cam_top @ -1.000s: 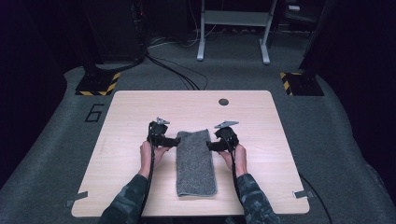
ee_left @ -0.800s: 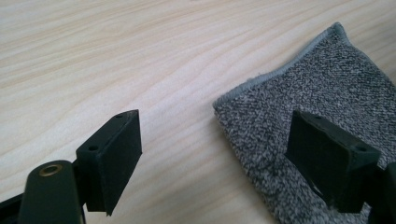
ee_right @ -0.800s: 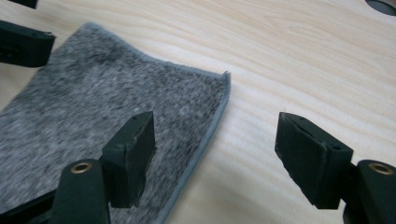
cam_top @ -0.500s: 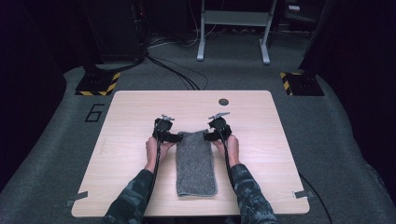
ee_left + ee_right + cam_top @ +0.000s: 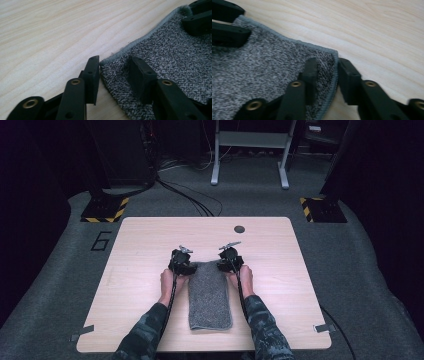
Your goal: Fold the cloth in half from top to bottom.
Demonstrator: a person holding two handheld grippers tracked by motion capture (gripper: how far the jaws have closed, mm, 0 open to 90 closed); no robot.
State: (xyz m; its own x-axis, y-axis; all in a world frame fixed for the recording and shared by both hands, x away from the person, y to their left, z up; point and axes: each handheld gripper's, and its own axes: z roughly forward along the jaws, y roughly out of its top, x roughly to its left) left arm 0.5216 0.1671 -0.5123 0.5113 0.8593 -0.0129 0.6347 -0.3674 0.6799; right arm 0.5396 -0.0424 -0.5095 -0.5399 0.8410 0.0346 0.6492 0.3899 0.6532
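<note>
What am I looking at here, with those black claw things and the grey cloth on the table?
A person sits at a wooden table and holds a hand-worked tool in each hand: the left gripper and the right gripper, each with two black jaws. One picture comes from a camera fixed above, looking down on the forearms and the table. The other two come from small cameras riding on the grippers, looking along their jaws.

A folded grey towel lies flat on the table. Each gripper sits at one far corner of it, one jaw on the cloth and the other just off its edge. The jaws have just been closing on those corners; a gap shows beside the left corner, and the corners still lie flat.
</note>
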